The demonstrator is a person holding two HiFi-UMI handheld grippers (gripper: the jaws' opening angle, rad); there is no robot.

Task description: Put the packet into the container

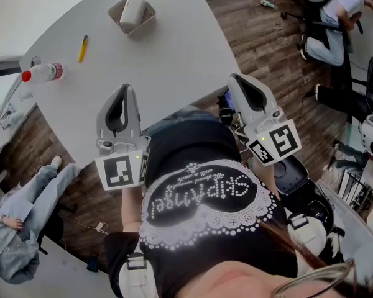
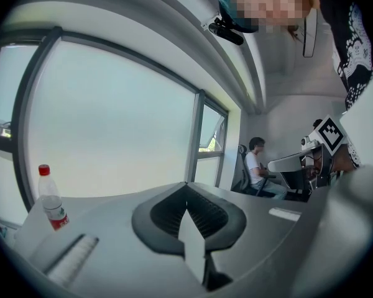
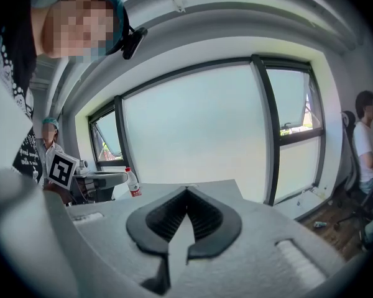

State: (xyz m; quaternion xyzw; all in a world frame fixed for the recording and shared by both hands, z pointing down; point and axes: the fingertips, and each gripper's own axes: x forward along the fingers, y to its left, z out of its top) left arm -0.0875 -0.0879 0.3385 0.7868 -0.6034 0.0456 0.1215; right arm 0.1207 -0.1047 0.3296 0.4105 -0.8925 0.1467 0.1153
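Two grippers are showing in the head view, the left gripper (image 1: 125, 90) and the right gripper (image 1: 236, 79), both sitting over the near edge of one grey desk (image 1: 174, 54). One white packet (image 1: 132, 10) is lying inside one square container (image 1: 116, 16) at the desk's far side, well apart from both grippers. One yellow pen (image 1: 82, 48) and one red-capped bottle (image 1: 42, 73) are resting to the container's left. In the left gripper view, its jaws are pressing together with nothing between them. In the right gripper view, those jaws are also meeting, gripping nothing.
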